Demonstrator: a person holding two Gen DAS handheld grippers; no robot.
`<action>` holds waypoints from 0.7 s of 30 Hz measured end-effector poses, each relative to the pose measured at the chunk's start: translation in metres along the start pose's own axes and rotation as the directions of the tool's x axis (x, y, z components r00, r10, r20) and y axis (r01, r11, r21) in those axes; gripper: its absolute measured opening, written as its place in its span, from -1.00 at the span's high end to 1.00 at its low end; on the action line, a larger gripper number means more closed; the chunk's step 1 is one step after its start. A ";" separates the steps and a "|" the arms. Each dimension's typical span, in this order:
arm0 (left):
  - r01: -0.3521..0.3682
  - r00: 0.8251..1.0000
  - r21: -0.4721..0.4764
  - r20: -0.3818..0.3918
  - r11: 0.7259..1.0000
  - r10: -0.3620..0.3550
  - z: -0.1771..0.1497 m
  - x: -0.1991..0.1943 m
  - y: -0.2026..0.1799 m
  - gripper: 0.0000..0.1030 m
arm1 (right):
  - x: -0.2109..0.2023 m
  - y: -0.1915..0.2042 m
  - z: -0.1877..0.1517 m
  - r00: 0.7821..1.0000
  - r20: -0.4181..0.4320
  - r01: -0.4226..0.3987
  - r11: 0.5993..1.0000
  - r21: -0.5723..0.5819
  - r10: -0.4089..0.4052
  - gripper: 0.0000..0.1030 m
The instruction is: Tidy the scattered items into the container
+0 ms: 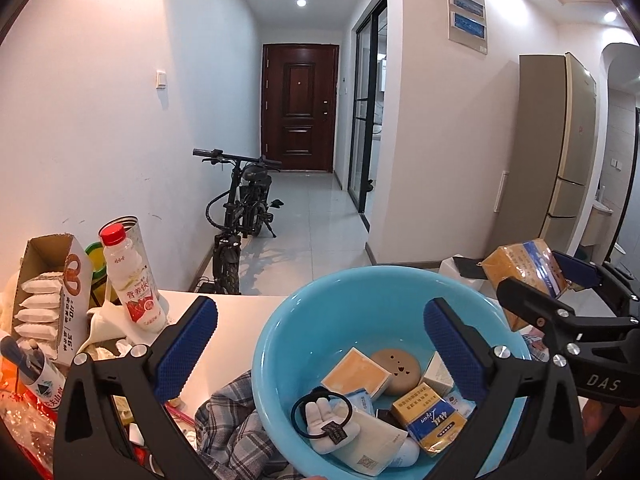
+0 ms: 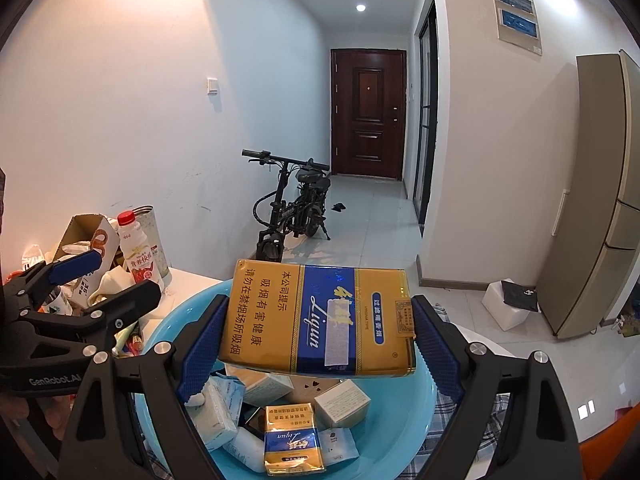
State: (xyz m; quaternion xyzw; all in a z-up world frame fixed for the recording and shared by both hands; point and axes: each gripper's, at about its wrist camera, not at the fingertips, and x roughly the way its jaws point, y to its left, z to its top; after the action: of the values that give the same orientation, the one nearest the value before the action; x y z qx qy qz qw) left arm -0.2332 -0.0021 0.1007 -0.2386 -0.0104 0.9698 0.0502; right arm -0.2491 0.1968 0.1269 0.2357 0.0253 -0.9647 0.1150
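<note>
A light-blue basin (image 1: 360, 284) (image 2: 188, 300) stands on the white table. In it lie a yellow-and-blue cigarette pack (image 1: 430, 416) (image 2: 292, 446), small boxes, tissue packs, a round tan piece and a white plush hand with a black hair tie (image 1: 328, 420). My left gripper (image 1: 320, 344) (image 2: 108, 280) hangs open over the basin's left side, nothing between its fingers. My right gripper (image 2: 320, 344) (image 1: 552, 280) is shut on a large yellow-and-blue cigarette carton (image 2: 320, 320) (image 1: 520, 268), held flat above the basin's right rim.
Left of the basin stand a red-capped milk drink bottle (image 1: 132, 276), an opened cracker box (image 1: 52, 292), a water bottle (image 1: 36, 372) and wrappers. A plaid cloth (image 1: 236, 420) lies under the basin's near side. Beyond the table a black bicycle (image 1: 240, 208) is parked.
</note>
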 end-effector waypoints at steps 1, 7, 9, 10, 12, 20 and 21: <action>-0.006 1.000 0.001 -0.002 1.000 0.006 0.000 0.000 0.000 -0.99 | 0.000 0.001 -0.002 1.000 0.000 0.001 1.000 -0.003 -0.001 -0.74; -0.031 0.999 0.002 -0.005 1.000 0.031 0.000 0.001 -0.001 -0.99 | 0.002 0.007 -0.005 1.000 -0.003 -0.002 1.000 -0.012 0.002 -0.74; -0.037 0.999 0.000 -0.011 0.999 0.037 0.000 0.002 -0.001 -0.99 | 0.002 0.008 -0.005 1.000 -0.003 -0.003 1.000 -0.015 0.003 -0.74; -0.038 0.999 0.001 -0.015 0.999 0.038 -0.001 0.003 -0.001 -0.99 | 0.003 0.008 -0.005 1.000 -0.004 -0.004 1.000 -0.017 0.004 -0.74; -0.038 0.999 -0.001 -0.020 0.999 0.038 -0.001 0.003 -0.001 -0.99 | 0.004 0.009 -0.006 1.000 -0.006 -0.004 1.000 -0.018 0.004 -0.74; -0.047 0.999 0.004 -0.024 0.999 0.047 -0.001 0.002 -0.002 -0.99 | 0.005 0.010 -0.008 1.000 -0.008 -0.008 1.000 -0.016 0.008 -0.74; -0.048 0.999 0.004 -0.025 0.999 0.049 -0.001 0.002 -0.002 -0.99 | 0.006 0.010 -0.008 1.000 -0.009 -0.009 1.000 -0.015 0.009 -0.74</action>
State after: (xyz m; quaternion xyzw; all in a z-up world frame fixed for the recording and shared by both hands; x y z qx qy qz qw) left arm -0.2344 0.0000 0.0986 -0.2508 -0.0022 0.9677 0.0273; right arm -0.2483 0.1866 0.1172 0.2392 0.0322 -0.9629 0.1210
